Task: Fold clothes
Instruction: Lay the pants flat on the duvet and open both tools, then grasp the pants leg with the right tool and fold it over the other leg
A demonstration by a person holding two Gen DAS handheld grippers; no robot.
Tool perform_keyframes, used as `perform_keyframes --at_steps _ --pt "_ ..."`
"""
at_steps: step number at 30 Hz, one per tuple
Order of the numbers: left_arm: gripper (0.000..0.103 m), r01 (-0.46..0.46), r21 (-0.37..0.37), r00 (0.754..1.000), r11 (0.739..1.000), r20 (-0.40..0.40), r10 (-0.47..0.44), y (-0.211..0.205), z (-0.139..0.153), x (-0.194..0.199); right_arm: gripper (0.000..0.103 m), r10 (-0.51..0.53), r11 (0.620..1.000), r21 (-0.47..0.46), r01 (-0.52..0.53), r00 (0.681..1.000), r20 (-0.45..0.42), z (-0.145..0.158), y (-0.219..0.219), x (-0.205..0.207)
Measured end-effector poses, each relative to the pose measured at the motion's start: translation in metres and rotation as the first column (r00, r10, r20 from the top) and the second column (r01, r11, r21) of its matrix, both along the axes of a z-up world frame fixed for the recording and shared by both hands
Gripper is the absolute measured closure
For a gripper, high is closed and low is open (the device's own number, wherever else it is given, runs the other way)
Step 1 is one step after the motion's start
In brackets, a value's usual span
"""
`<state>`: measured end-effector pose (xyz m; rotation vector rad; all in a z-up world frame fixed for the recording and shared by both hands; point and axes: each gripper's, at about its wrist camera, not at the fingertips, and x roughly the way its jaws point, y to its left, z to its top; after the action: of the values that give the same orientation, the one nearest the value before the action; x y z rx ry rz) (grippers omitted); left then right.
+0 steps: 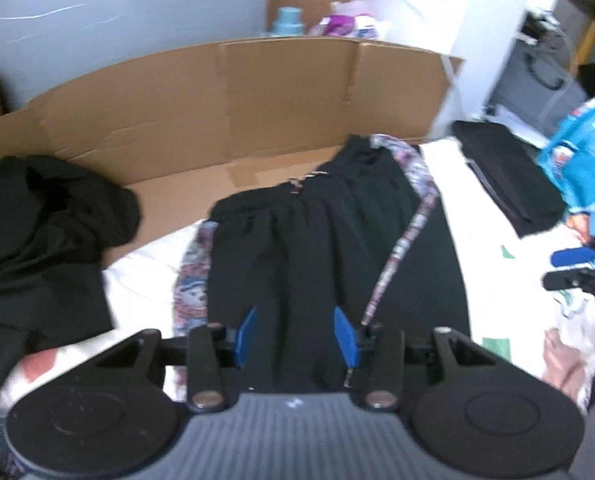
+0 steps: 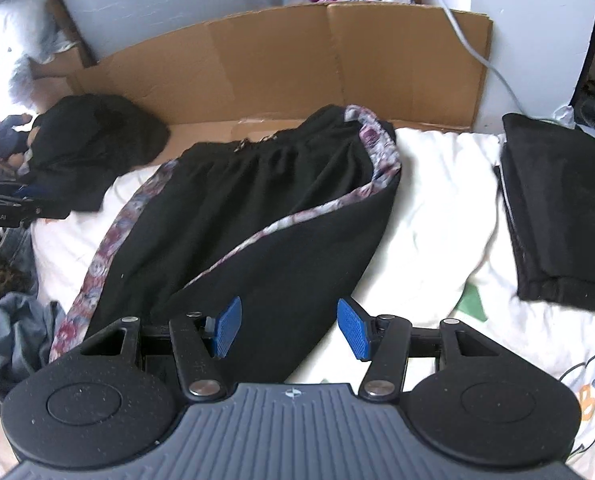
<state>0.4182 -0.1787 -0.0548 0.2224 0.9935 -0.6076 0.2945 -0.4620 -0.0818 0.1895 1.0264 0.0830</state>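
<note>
The black trousers lie spread on the white quilt, waistband toward the cardboard, not yet folded lengthwise by the look of it. Both the left gripper and right gripper hover over the legs with fingers spread, holding nothing (a folded black garment lies apart); next, I judge, each must pinch an edge.

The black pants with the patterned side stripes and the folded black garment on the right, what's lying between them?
Only bare white bedding separates the black pants with patterned side stripes from the folded black garment, clearest in the right wrist view.
</note>
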Motion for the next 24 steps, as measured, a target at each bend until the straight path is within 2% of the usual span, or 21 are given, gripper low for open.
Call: perform_keyframes --at_steps 6,10,13,18,24 --pt "0.057 0.033 -0.039 0.999 0.999 -0.001 -0.033 0.023 -0.023 -0.021 0.043 0.051 0.999 0.000 -0.051 0.999 -0.001 -0.021 0.020 -0.021" --pt "0.057 0.048 -0.125 0.998 0.991 0.034 -0.044 0.050 -0.024 -0.033 0.043 0.013 0.997 0.073 -0.013 1.000 0.004 -0.035 0.028 -0.031" --pt "0.057 0.074 -0.097 0.996 0.992 0.061 -0.069 0.067 -0.026 -0.043 0.043 -0.024 0.991 0.135 0.024 1.000 0.002 -0.043 0.036 -0.035" --pt "0.057 0.070 -0.078 0.998 0.995 0.018 -0.068 0.097 -0.041 -0.056 0.043 0.024 0.982 0.189 -0.016 0.999 -0.041 -0.054 0.069 -0.007" --pt "0.059 0.005 -0.058 0.999 0.998 -0.045 -0.007 0.133 -0.066 -0.074 0.043 0.061 0.975 0.218 -0.040 0.994 -0.090 -0.063 0.103 0.044"
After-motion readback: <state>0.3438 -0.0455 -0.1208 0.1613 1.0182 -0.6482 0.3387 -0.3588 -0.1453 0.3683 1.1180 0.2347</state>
